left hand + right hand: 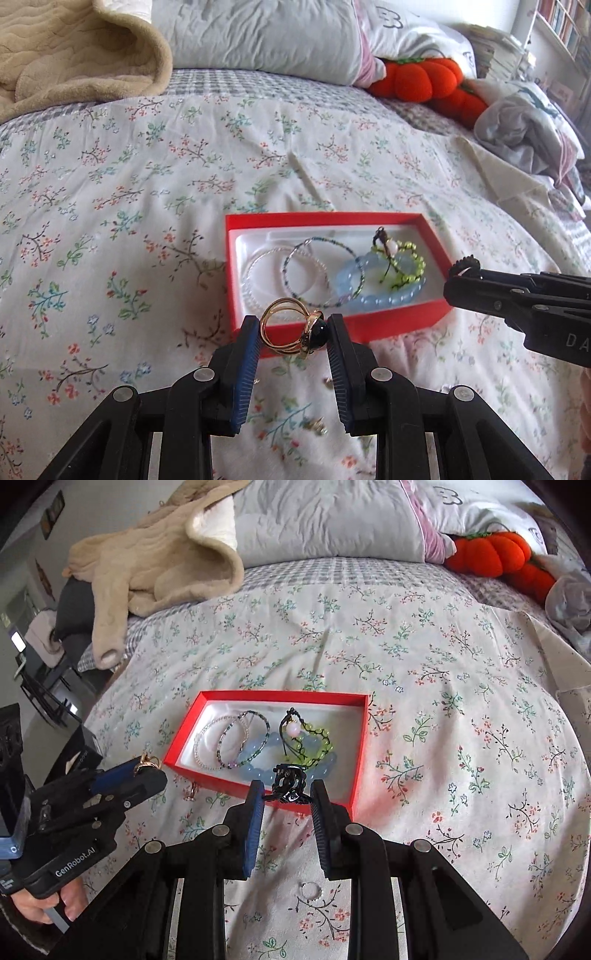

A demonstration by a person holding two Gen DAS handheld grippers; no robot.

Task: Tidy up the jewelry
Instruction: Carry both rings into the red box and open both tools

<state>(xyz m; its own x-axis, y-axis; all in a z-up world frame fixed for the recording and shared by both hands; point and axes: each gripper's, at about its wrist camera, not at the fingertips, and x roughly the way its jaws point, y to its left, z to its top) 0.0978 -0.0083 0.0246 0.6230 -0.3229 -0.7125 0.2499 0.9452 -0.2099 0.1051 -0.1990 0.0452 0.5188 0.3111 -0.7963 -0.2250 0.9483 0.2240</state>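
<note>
The left gripper [291, 334] is clamped on a gold ring [295, 332] with a dark stone; the right gripper [286, 794] grips a black ornate ring [288, 781]. Just beyond both lies the red box [236, 280] with the beaded bracelets [380, 277]. Only the right wrist view shows a small ring [311, 890] on the floral bedspread [424, 664] under the gripper, and the dim room to its left.

Two close wrist views angled down, sharing the red box [236, 273] [360, 753].
</note>
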